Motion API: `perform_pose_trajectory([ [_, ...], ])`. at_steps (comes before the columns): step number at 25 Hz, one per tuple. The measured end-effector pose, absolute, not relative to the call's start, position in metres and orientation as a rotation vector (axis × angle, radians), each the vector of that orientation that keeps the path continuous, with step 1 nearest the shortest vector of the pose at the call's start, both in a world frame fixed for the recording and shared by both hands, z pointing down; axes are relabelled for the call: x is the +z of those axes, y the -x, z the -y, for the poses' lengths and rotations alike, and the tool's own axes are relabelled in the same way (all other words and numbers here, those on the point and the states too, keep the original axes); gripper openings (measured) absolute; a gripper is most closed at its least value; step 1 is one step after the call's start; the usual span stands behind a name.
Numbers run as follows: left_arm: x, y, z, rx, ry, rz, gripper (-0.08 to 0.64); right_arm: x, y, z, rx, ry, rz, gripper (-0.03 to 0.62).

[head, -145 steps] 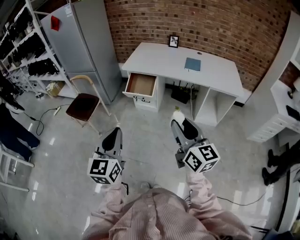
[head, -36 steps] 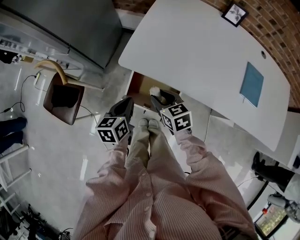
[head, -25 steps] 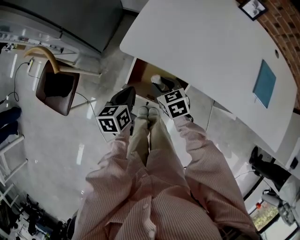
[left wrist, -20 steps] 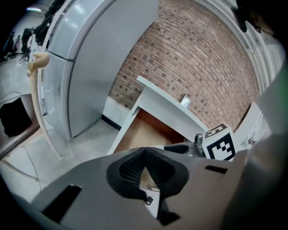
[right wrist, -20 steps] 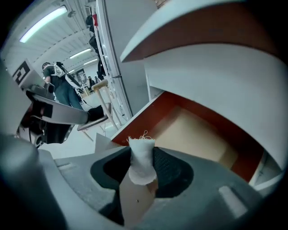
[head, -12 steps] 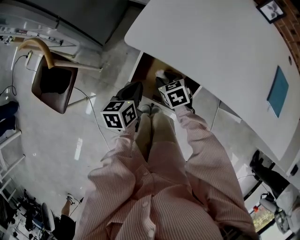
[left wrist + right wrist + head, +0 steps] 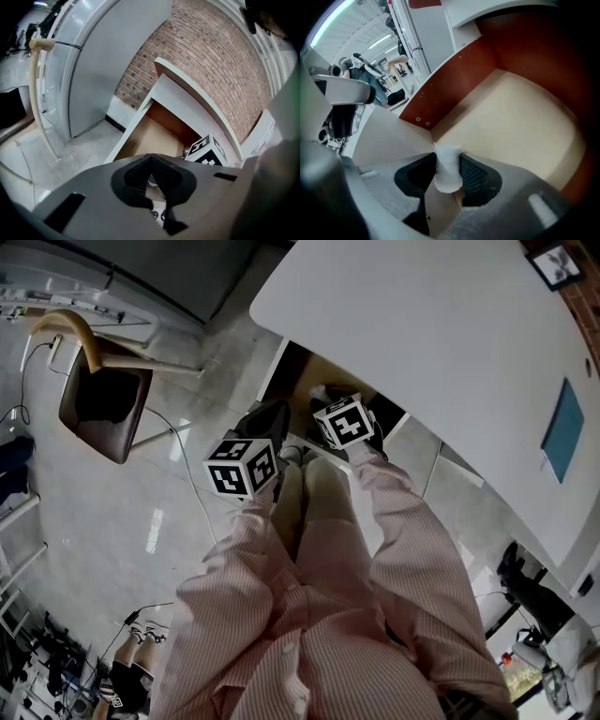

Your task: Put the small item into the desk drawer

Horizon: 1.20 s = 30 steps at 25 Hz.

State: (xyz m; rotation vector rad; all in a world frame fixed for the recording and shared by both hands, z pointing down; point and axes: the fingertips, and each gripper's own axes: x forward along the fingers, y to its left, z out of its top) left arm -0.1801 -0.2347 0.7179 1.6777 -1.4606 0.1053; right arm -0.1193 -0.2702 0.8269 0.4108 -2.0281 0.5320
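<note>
— What sits between the jaws of the right gripper?

— A small white item, soft-looking and upright. The two dark pads press on it from either side, so the jaws are closed on it with its top poking up past their tips.

— And where is that, exactly?

— Over the open drawer. The right gripper view looks down at the drawer's pale bottom board and its reddish-brown inner walls, and the item shows against the corner where the front panel meets a side wall. It is held by the jaws and is not lying on the board.

— The left gripper?

— Its jaws meet at the tips with nothing between them. It hangs just outside the drawer's front, pointing towards the opening, and its own view catches the right gripper's marker cube inside the drawer's mouth.

— From the head view?

— Both marker cubes sit side by side, close together, at the drawer's edge, the right one tucked further under the white tabletop. Striped sleeves run down to each gripper.

— What else is around?

— A blue pad lies flat on the tabletop, well apart from the drawer. A chair with a brown seat stands on the shiny floor to the left. A brick wall rises behind the desk, and a grey cabinet stands beside it.
</note>
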Motion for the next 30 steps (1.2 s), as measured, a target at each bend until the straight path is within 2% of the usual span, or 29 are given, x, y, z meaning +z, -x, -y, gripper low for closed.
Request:
perform_pose_trajectory([
  [8,0.725,0.185,0.233,0.103,-1.667,1.460,0.000,0.843,0.120,0.273,0.520,-0.404,1.967,0.156],
  [13,0.726,0.185,0.233,0.103,-1.665,1.456,0.000,0.850,0.116,0.257,0.630,-0.369,1.908,0.156],
  [17,0.727,0.185,0.232,0.105,-1.660,1.454,0.000,0.849,0.118,0.276,0.531,-0.424,1.946,0.157],
  [30,0.712,0.178,0.227,0.121,-1.656,1.438,0.000,0.828,0.116,0.267,0.597,-0.421,1.964,0.179],
])
